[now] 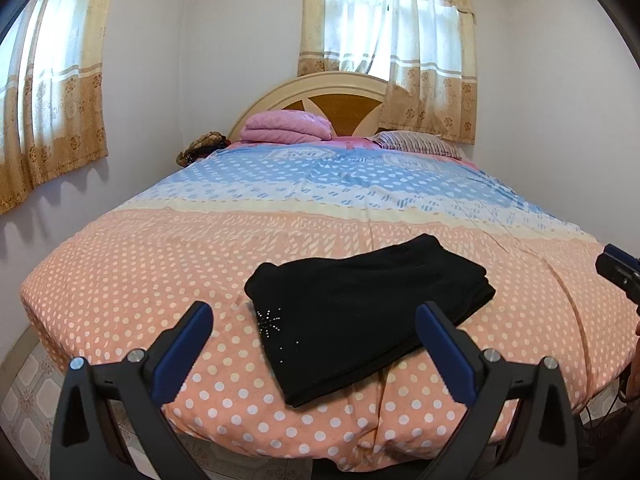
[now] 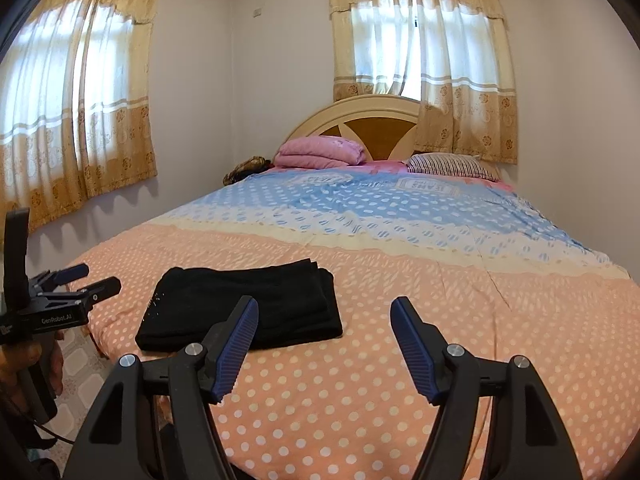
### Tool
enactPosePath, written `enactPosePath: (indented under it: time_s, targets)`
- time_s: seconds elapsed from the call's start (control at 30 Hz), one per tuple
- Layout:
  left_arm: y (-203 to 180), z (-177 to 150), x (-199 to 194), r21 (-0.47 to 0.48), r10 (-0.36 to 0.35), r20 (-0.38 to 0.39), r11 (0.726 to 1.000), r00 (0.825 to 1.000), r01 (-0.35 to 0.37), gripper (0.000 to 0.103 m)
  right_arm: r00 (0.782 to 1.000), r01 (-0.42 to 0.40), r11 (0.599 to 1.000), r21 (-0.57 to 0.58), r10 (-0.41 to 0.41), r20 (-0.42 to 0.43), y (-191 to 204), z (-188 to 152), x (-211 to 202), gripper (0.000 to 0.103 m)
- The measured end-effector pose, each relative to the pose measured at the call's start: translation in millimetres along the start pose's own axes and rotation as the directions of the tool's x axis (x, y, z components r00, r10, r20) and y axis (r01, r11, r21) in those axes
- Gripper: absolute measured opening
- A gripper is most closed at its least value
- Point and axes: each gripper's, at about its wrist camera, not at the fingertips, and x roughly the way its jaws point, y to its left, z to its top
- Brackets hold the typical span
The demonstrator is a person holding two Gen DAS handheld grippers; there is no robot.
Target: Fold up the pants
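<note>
The left tool [image 1: 314, 322] hangs open and empty over the near edge of the bed [image 1: 120, 264]; the black pants [image 1: 360, 304] lie folded there, partly overhanging. The right tool [image 2: 324, 316] is open too, gripping nothing. A nudge might slide the stack off the edge, I judge. The underlayers are hidden, the black folds hard to read

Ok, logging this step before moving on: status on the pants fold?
Left gripper open, empty. Right gripper open, empty. Pants folded, flat on bed, both grippers clear of them. Nothing in the way.
</note>
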Motion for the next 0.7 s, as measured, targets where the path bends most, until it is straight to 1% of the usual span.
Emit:
enactPosePath:
  time_s: [0.13, 0.23, 0.7]
  targets:
    - [1.8, 0.1, -0.3, -0.005, 0.003, 0.002, 1.0, 1.0, -0.003, 0.103, 1.0, 0.005, 1.0, 0.011, -0.005, -0.004, -2.0, -0.7, 1.8, 0.071]
    - [1.8, -0.4, -0.6, 0.0, 0.005, 0.002, 1.0, 1.0, -0.005, 0.103, 1.0, -0.007, 1.0, 0.021, 0.008, -0.015, -2.7, -2.7, 2.9, 0.071]
    - [3.1, -1.4, -1.4, -0.007, 0.01, 0.004, 1.0, 1.0, -0.01, 0.103, 1.0, -0.008, 1.0, 0.025, 0.008, -0.01, -4.8, -3.1, 1.7, 0.072]
